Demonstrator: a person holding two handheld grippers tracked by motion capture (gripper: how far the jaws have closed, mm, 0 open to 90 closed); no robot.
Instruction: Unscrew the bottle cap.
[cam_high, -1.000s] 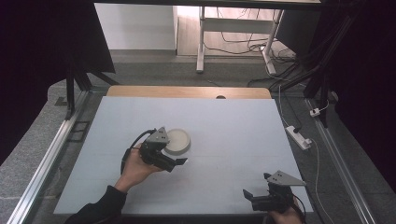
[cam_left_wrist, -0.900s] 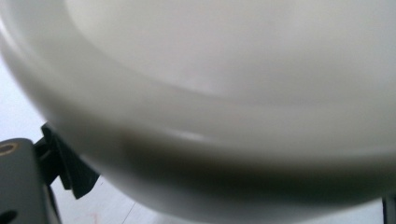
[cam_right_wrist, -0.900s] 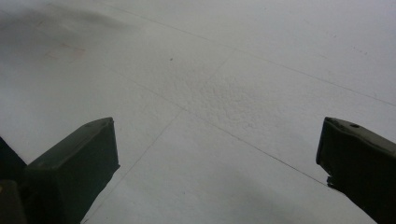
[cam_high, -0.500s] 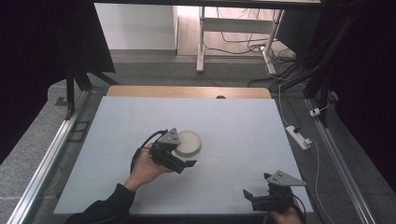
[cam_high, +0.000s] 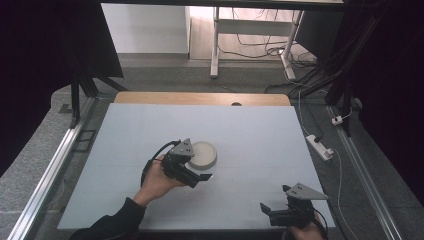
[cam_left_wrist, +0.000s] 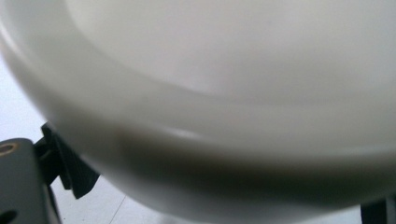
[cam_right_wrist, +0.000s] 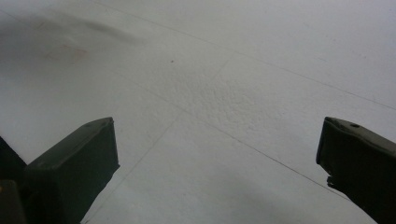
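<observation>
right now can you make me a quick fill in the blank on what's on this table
1. The left gripper is at a white ____.
2. The right gripper has its jaws ____.
3. The bowl sits on a pale ____ table.
4. The right gripper is near the table's ____ edge.

Missing words: bowl; open; grey; near

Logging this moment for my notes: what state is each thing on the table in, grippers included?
White bowl: upright on the table, looks empty, its side right against the left gripper's jaws.
Left gripper: jaws apart, at the bowl's side.
Right gripper: open, nothing between its jaws.
</observation>
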